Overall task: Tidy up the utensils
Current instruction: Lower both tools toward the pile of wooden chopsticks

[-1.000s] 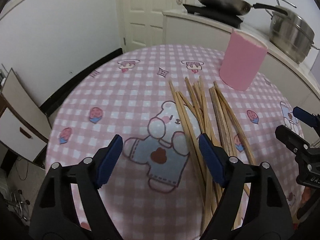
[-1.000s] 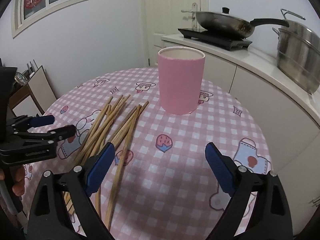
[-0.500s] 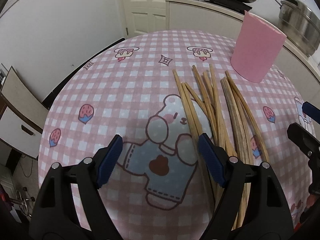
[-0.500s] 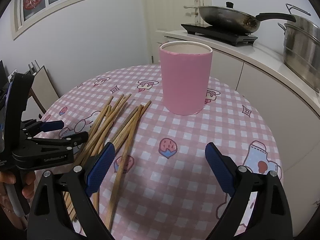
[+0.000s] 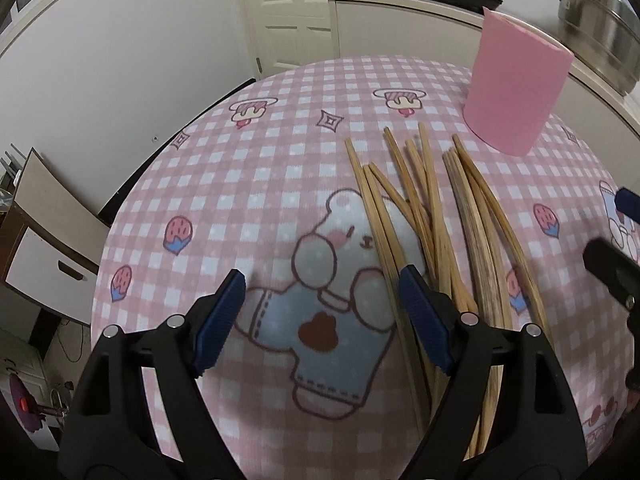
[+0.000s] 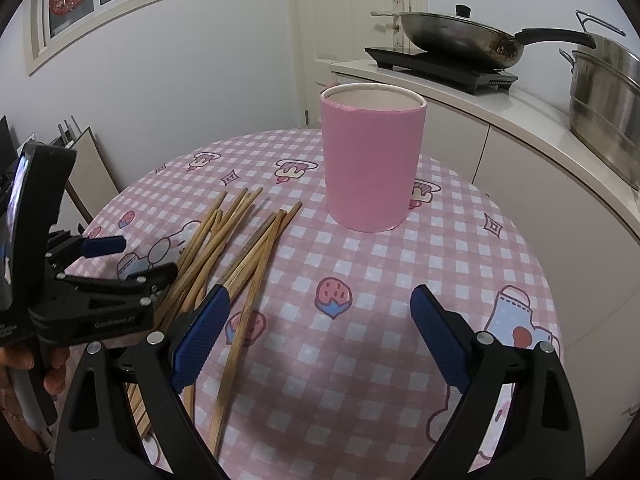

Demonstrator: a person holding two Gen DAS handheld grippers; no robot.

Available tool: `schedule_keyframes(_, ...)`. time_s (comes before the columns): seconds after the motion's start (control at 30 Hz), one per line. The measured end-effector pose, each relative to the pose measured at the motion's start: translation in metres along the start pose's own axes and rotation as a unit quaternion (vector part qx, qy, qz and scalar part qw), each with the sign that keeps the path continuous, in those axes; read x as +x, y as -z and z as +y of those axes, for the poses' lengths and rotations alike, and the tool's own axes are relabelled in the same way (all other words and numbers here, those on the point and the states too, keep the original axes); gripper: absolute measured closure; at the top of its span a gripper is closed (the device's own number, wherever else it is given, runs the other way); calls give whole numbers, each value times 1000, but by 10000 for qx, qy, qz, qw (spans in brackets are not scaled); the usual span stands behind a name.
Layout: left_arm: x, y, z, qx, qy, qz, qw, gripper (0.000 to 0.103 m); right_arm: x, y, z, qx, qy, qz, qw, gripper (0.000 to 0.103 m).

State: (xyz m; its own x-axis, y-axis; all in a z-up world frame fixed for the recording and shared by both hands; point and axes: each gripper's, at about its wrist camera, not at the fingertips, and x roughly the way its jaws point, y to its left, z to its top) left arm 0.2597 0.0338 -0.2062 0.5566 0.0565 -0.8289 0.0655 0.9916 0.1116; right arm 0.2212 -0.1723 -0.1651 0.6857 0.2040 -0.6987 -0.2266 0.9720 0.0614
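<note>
Several wooden chopsticks (image 5: pixel 424 200) (image 6: pixel 240 236) lie in a loose fan on the round table's pink checked cloth (image 5: pixel 280 168) (image 6: pixel 400 264). An upright pink cup (image 5: pixel 516 92) (image 6: pixel 372 168) stands just beyond their far ends, and no utensil sticks out of it. My left gripper (image 5: pixel 320 280) (image 6: pixel 142 258) hovers open over the bear print, its right finger above the leftmost chopsticks, nothing between the jaws. My right gripper (image 6: pixel 320 294) (image 5: pixel 612 226) hangs open over bare cloth in front of the cup, its left finger above the rightmost chopsticks.
A white counter (image 6: pixel 500 104) curves behind the table with a wok (image 6: pixel 456 36) on a black hob and a steel pot (image 6: pixel 604 96). A white door (image 5: pixel 288 12) is at the back. A low drawer unit (image 5: pixel 44 256) stands left of the table.
My left gripper has dipped and come nearer the cloth, so the chopsticks and bear print look larger. It also shows further in at the left of the right wrist view. Both jaws stay wide.
</note>
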Motion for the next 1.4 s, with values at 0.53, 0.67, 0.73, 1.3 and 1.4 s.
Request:
schedule_keyframes(0.53,-8,11,-5,80,-223,-31,9997,24,-3,0,-1,-32,-8,-50,10000,14)
schedule_keyframes(0.67,-7,7,-10,192,-429,-105,9988,23,-3,1,-1,-31,-2,-39,10000,14)
schedule_keyframes(0.73,-4,4,-9,190,-535,-109,9983,18,-3,1,-1,-31,12,-34,10000,14)
schedule_keyframes(1.3,5,-6,-9,-196,-477,164,9985,18,-7,-1,-2,-64,67,-88,9999,11)
schedule_keyframes(1.4,13,-12,-11,-183,-590,174,9979,18,-7,0,-1,-71,49,-79,9999,11)
